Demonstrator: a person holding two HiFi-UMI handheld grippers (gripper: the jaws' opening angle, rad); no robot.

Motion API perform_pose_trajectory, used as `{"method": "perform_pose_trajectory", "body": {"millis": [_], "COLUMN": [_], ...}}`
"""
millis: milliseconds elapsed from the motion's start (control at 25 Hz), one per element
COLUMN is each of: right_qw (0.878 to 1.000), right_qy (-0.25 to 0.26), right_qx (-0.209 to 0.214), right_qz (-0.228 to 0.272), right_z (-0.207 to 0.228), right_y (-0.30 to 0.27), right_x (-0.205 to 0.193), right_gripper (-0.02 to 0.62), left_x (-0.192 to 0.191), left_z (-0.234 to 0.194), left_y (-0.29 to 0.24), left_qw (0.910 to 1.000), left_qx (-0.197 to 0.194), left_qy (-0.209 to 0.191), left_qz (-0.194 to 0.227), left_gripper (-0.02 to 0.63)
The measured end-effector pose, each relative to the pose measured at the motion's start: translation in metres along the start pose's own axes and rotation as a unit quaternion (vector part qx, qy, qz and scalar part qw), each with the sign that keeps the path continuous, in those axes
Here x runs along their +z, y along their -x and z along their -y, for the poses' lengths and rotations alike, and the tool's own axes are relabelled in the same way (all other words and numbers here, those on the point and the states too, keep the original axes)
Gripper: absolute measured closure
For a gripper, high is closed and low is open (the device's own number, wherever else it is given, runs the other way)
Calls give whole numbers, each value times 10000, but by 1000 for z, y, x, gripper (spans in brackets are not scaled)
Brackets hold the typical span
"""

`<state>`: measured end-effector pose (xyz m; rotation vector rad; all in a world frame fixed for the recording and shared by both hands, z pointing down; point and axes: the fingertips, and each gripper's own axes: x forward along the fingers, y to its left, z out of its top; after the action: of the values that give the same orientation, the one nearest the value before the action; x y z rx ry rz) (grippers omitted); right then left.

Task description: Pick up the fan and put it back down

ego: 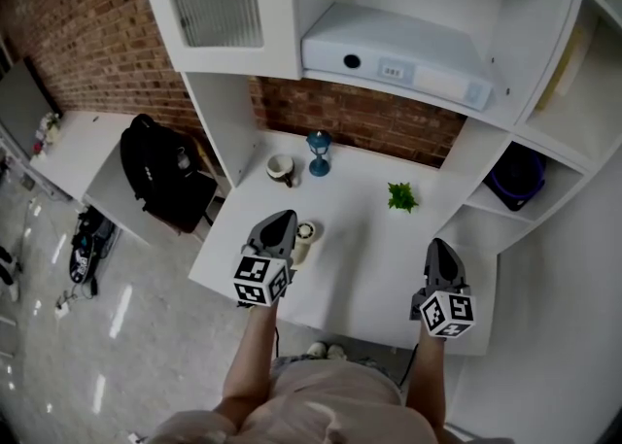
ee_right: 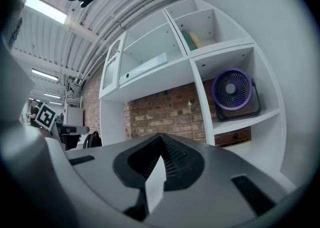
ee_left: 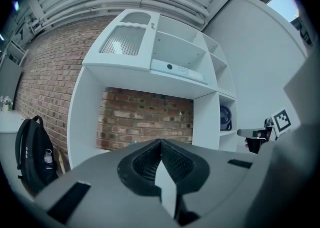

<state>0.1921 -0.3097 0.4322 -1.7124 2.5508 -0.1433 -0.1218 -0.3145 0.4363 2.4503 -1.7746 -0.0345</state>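
Note:
The fan (ee_right: 234, 92) has a purple ring and a dark housing, and it stands upright in the lower right cubby of the white shelf unit (ego: 544, 92). It also shows as a dark shape in the head view (ego: 515, 180) and small in the left gripper view (ee_left: 225, 118). My right gripper (ego: 440, 246) hovers over the desk's front right, well short of the fan, with its jaws together (ee_right: 160, 135) and nothing in them. At the desk's front left my left gripper (ego: 282, 219) is shut and empty (ee_left: 160, 141). Both point level toward the brick wall.
On the white desk (ego: 360, 267) stand a cup (ego: 281, 169), a blue lantern-like ornament (ego: 319, 153), a small green plant (ego: 401, 197) and a small round object (ego: 304, 233) beside the left gripper. A white box (ego: 398, 53) lies on the upper shelf. A black backpack (ego: 155, 175) sits at the left.

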Motion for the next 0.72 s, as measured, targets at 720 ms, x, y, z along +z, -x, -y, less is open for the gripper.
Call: {"method": "perform_pose_trajectory", "body": {"millis": [720], "right_qw": [9998], "right_qy": [-31], "right_qx": [-186], "right_qz": [-52], "right_z": [6], "right_y": [11], "right_x": [-4], "right_gripper": [580], "left_x": [-11], "left_z": [-2], "left_y": [6], "left_qw": [9998], "left_qx": [-67], "left_qy": [171], "left_qz": [-61], "left_gripper": [578]}}
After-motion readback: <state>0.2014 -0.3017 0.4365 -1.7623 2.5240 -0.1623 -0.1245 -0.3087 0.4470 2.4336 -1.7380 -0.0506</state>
